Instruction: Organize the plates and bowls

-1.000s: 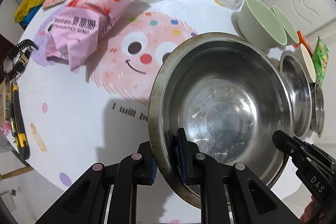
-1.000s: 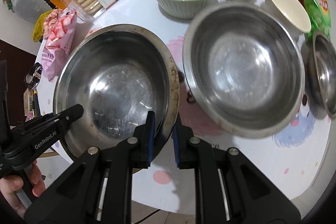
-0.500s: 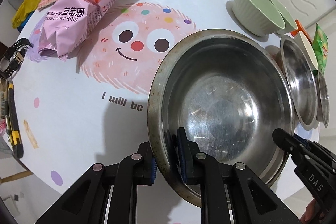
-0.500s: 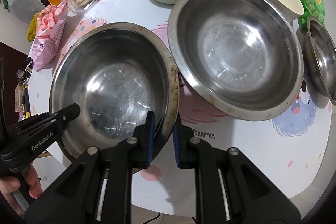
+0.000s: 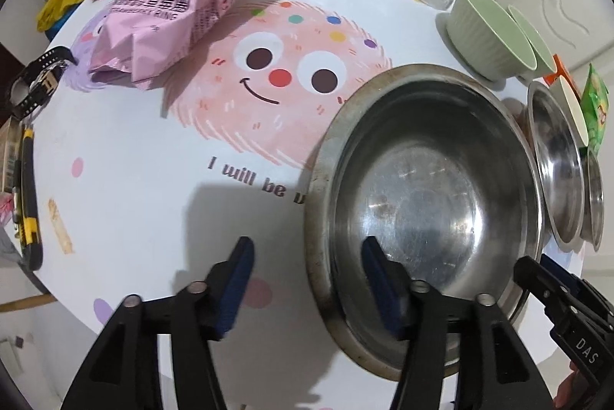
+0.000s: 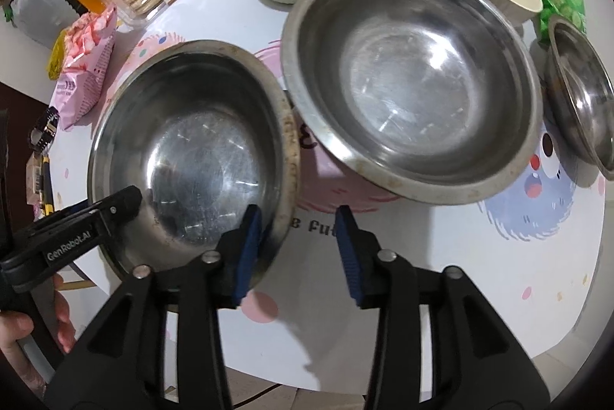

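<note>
From the left wrist, the left tool [image 5: 307,275] has just been opening – its blue pads straddle the near rim of the steel bowl [image 5: 426,202] without pressing it, and the bowl sits on the counter [image 5: 126,187] below the pink monster print. From the right wrist, the right tool [image 6: 299,245] has likewise been opening, jaws apart astride that bowl's [image 6: 199,149] rim, just beside a second steel bowl [image 6: 414,83] – grasping nothing.
</note>
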Demonstrator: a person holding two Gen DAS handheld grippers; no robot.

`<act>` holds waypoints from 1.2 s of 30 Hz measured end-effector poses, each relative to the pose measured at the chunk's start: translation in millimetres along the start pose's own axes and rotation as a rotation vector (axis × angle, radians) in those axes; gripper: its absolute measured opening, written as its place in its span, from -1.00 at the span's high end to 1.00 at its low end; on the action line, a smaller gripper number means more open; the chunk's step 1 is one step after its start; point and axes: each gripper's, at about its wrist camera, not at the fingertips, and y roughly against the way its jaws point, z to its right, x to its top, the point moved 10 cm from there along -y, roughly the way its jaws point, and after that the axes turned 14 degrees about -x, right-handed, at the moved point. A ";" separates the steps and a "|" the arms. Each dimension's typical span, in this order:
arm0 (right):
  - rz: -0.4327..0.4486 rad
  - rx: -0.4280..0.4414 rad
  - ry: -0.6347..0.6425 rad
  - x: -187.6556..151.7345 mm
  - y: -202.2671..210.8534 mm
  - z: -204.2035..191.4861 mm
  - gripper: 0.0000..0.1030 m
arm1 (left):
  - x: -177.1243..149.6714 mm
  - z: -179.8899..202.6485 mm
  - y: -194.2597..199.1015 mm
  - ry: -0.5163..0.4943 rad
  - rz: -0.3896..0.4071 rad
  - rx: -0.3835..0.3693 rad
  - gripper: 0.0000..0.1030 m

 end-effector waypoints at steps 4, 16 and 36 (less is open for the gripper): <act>0.013 -0.016 0.005 -2.2 8.7 7.6 -0.16 | -1.2 -0.9 14.1 -0.014 0.017 0.004 -0.58; 0.046 0.031 -0.101 -8.4 47.3 63.6 -0.43 | 15.2 77.3 48.1 -0.219 0.076 -0.016 -1.00; -0.002 0.045 -0.357 33.4 18.1 159.5 -0.96 | 64.7 186.9 -32.0 -0.292 -0.082 -0.065 -1.00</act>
